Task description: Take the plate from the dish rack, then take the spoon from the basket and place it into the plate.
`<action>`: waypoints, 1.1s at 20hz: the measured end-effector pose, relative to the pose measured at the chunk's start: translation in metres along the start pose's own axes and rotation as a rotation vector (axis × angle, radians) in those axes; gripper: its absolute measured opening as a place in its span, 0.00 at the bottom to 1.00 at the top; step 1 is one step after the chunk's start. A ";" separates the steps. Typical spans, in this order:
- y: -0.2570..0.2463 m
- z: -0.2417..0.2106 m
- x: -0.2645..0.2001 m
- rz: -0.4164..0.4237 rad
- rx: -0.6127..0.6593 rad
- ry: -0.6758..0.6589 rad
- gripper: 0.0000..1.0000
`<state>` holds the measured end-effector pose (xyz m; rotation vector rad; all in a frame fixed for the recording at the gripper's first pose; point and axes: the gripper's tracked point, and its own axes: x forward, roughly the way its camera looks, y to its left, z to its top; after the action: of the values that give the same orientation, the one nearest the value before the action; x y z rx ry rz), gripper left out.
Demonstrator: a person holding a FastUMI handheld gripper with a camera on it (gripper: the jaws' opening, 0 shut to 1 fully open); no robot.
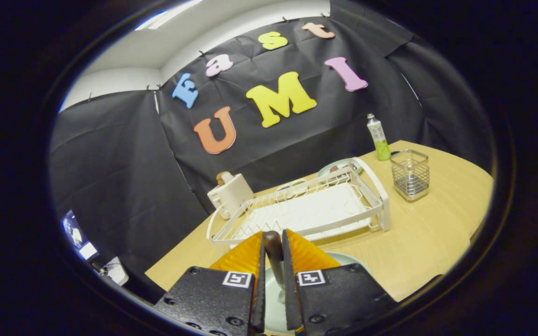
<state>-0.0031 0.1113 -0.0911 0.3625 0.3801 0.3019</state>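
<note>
Gripper view: the gripper [273,252] has its fingers [245,256] pressed close on the spoon [272,254], pinching its dark handle w/ both sides; the handle end pokes up just above the fingertips and the paler stem runs down between them. Directly under the fingers sits the pale green plate [343,259] on the wooden desk [418,238], its rim showing beside and betw. the fingers. Just beyond the fingers is the white wire dish rack [311,210], empty of dishes in its main bay. Behind the rack, another greenish plate [339,166]. Right of the rack, apart from it, stands the metal mesh basket [410,175], and further back a green-and-white bottle [378,137]. Left of the rack, a white toaster-like box [230,193] near the desk edge.
</note>
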 end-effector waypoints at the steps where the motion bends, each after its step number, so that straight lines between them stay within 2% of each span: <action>1: 0.000 0.003 -0.003 -0.002 -0.017 -0.009 0.30; 2: -0.001 0.007 -0.004 -0.009 -0.042 -0.019 0.37; 5: -0.003 0.023 -0.010 -0.039 -0.115 -0.072 0.89; 7: -0.004 0.031 -0.014 -0.055 -0.158 -0.100 1.00; 14: -0.008 0.055 -0.031 -0.112 -0.277 -0.183 1.00; 19: -0.026 0.087 -0.057 -0.246 -0.378 -0.296 1.00; 22: -0.027 0.103 -0.074 -0.297 -0.420 -0.361 1.00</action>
<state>-0.0204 0.0321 0.0099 -0.0566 0.0082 0.0178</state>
